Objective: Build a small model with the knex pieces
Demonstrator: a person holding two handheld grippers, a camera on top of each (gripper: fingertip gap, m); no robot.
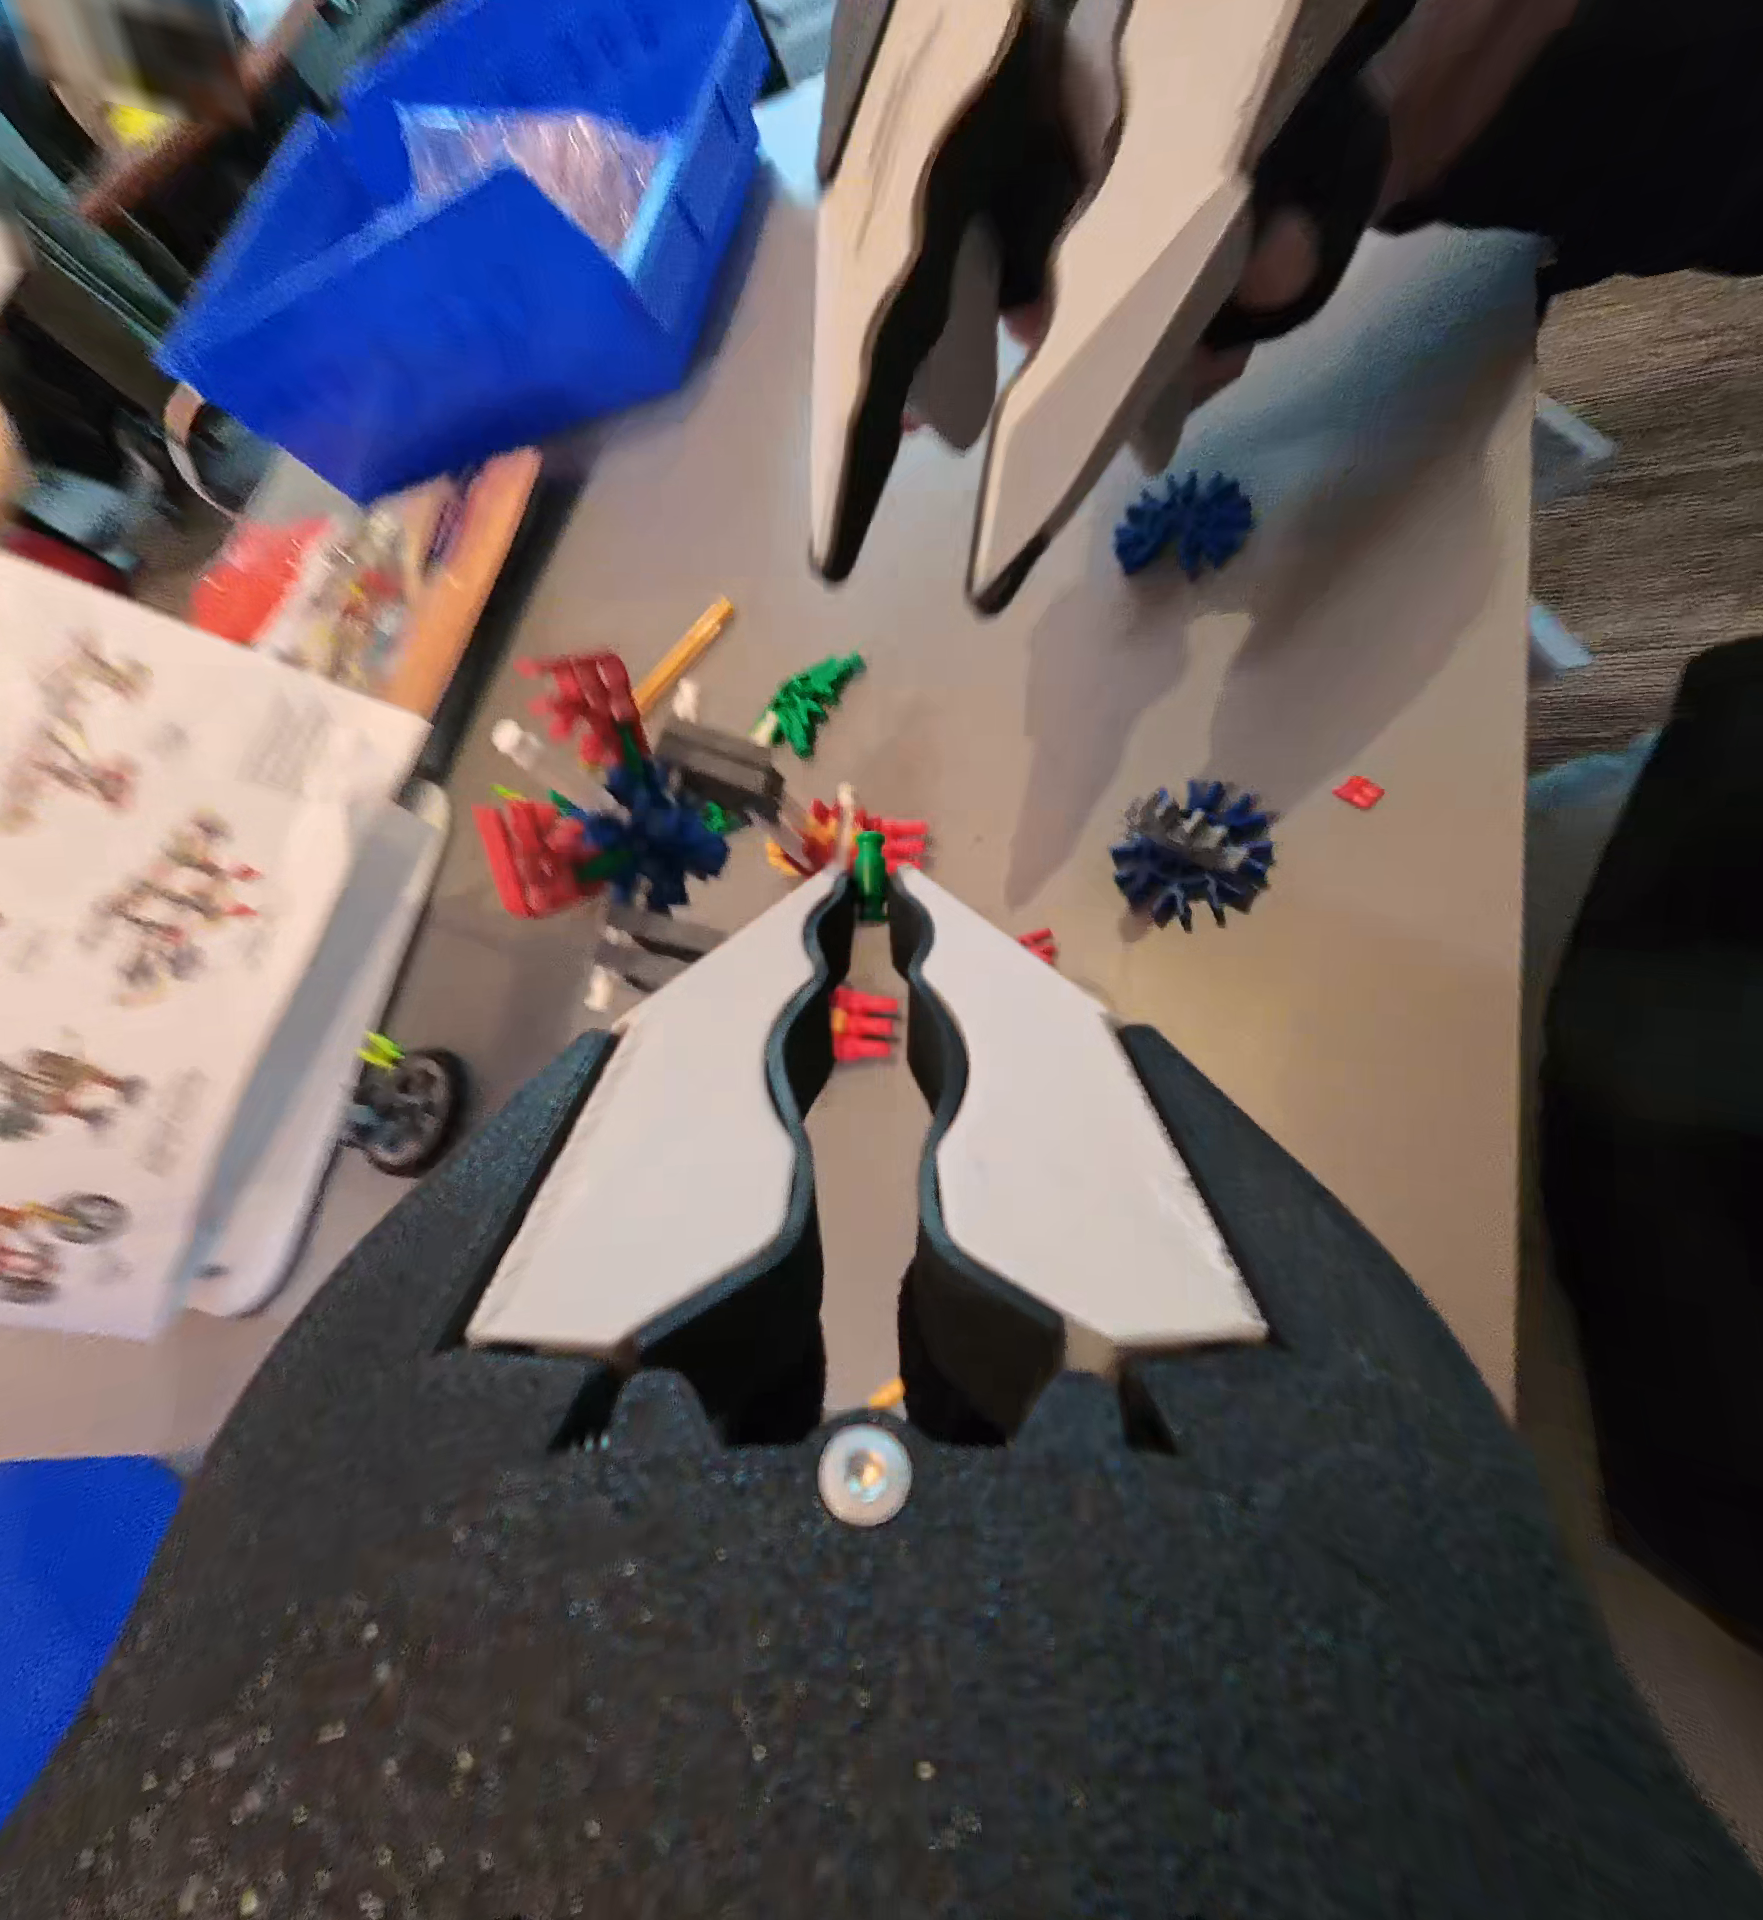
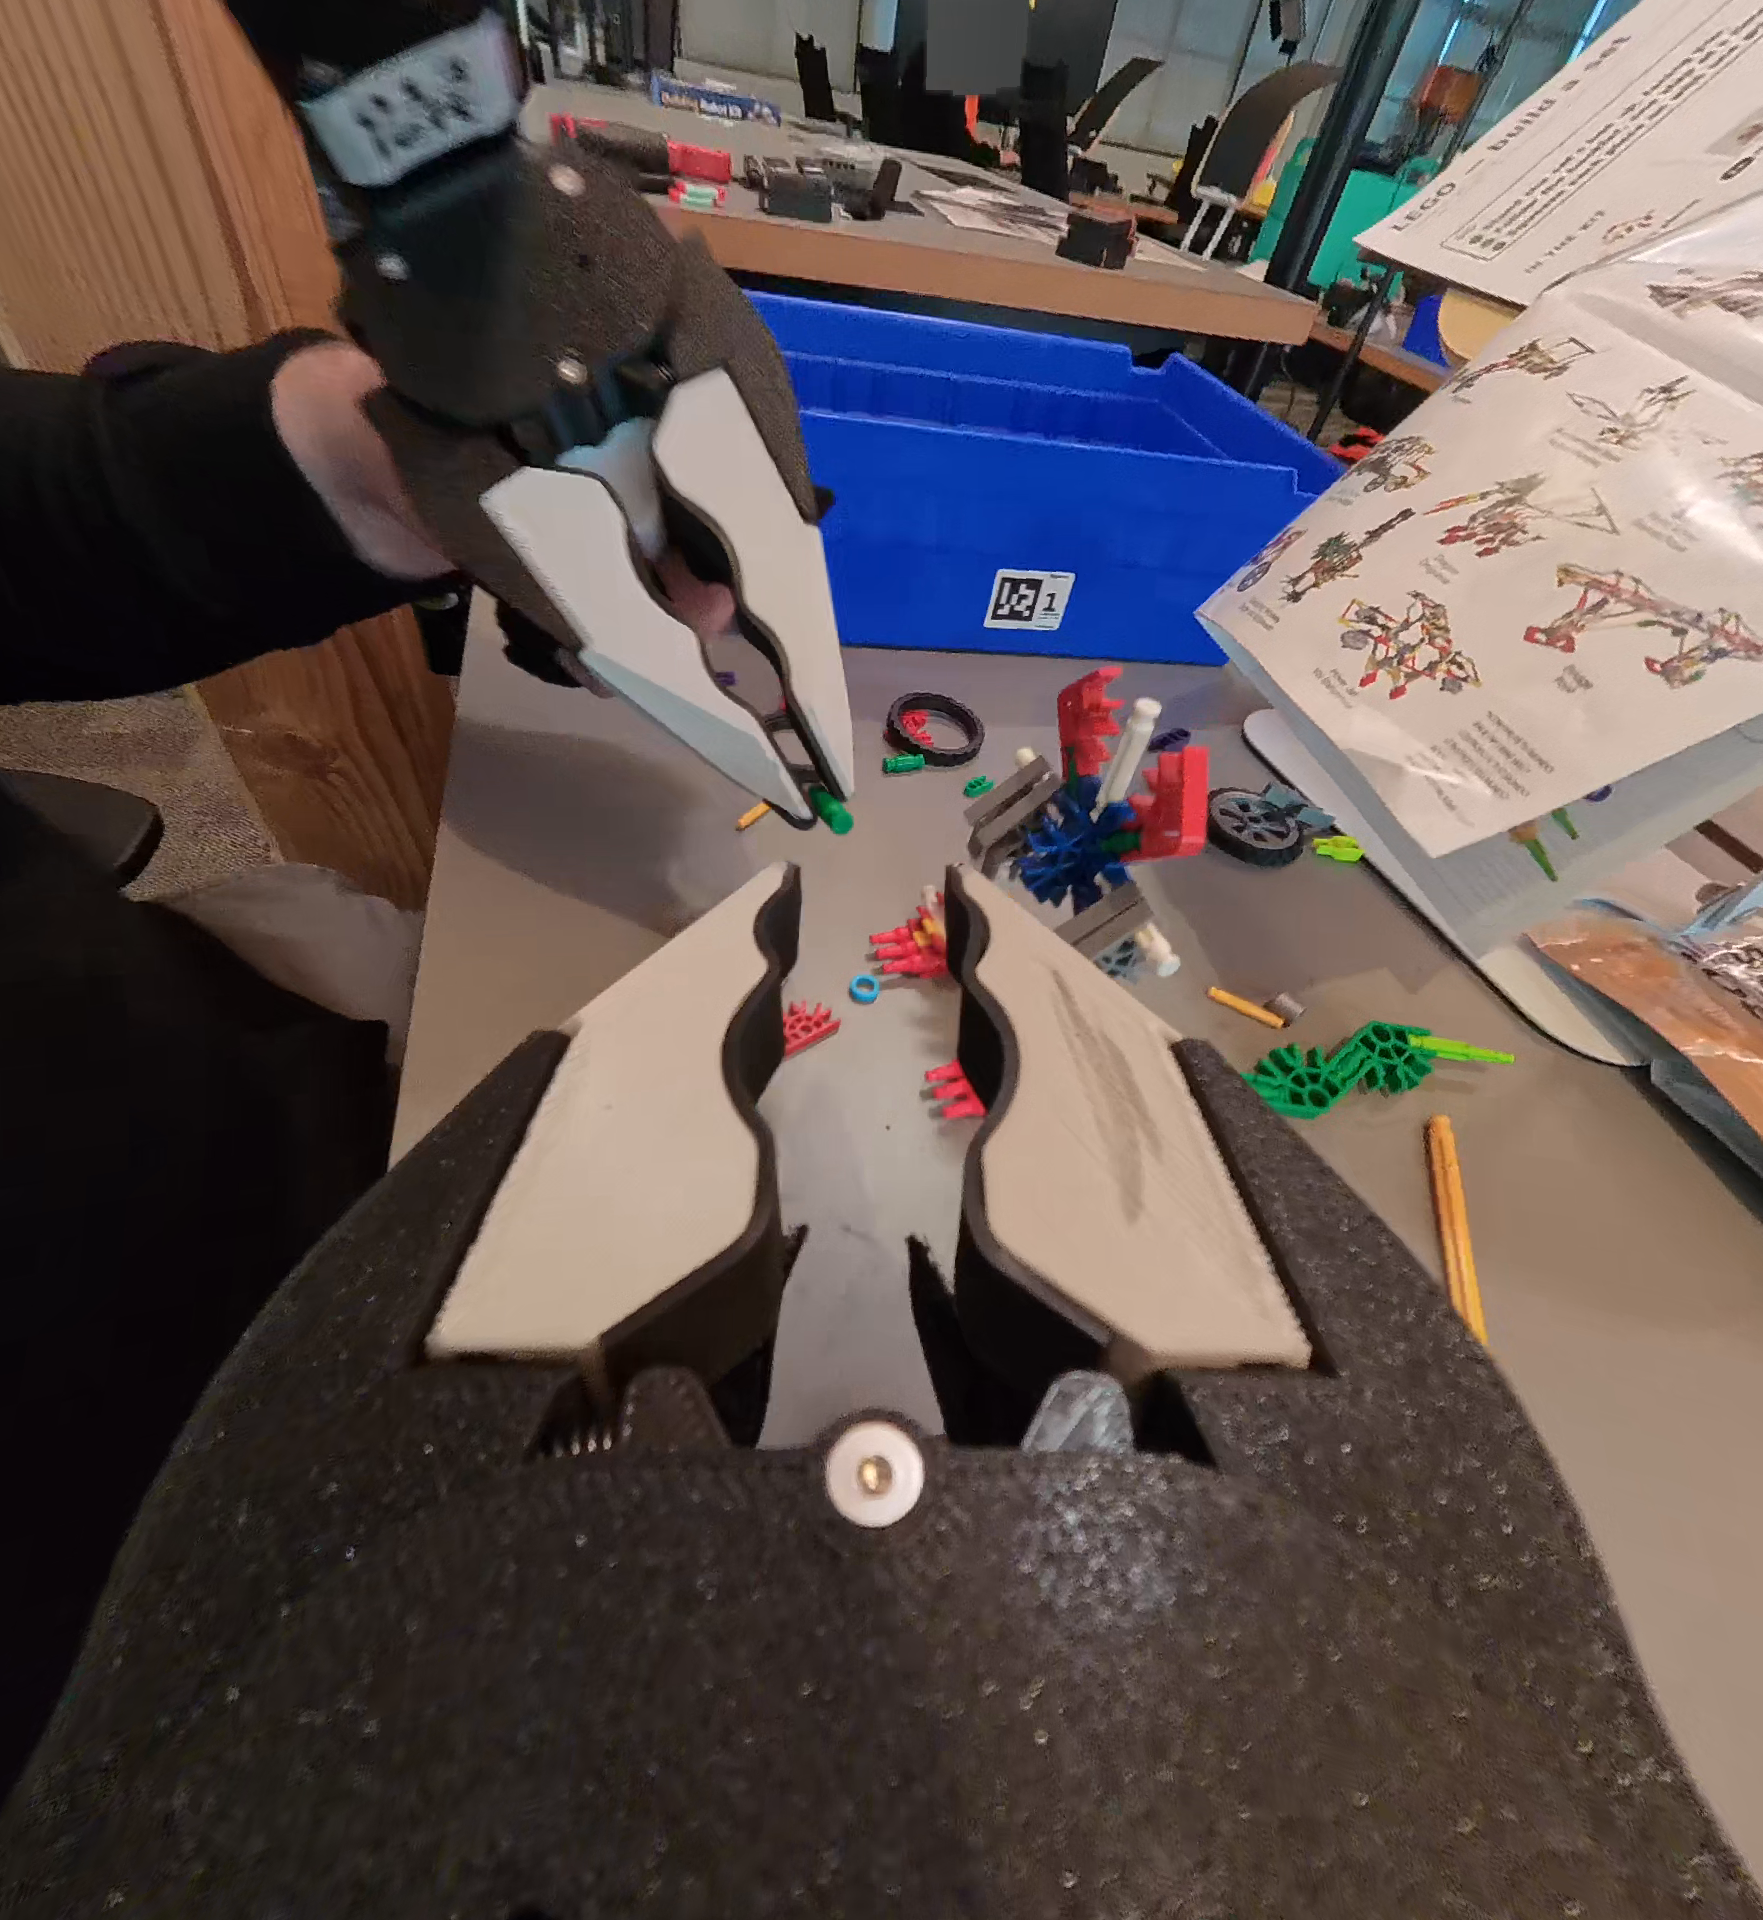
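**Left jaws clamped on green rod; right jaws apart over loose parts**

With my left gripper [image 1: 864,883] tilted down toward the grey bench [image 1: 1324,1039], its jaws are clamped at the tips on a short green rod [image 1: 866,868]. Seen from the right wrist view, that rod [image 2: 831,812] sticks out past the fingertips just above the bench surface, near a short yellow piece [image 2: 752,816].

My right gripper [image 2: 872,883] hangs with its jaws apart and nothing between them. Beneath the gap lie several red connectors [image 2: 908,940] and a small blue ring [image 2: 863,987], none touched.

Right of that gripper stands a partly built model [image 2: 1095,821] of blue, red and grey pieces with white rods. A black tyre [image 2: 936,729] lies behind it, a grey wheel [image 2: 1256,826] beside it. Green connectors [image 2: 1339,1065] and a long yellow rod [image 2: 1453,1226] lie farther right.

A blue bin [image 2: 1043,488] sits at the far bench edge. An open instruction booklet [image 2: 1542,582] leans over the right side. Two blue snowflake connectors [image 1: 1191,854] lie apart in the left wrist view.
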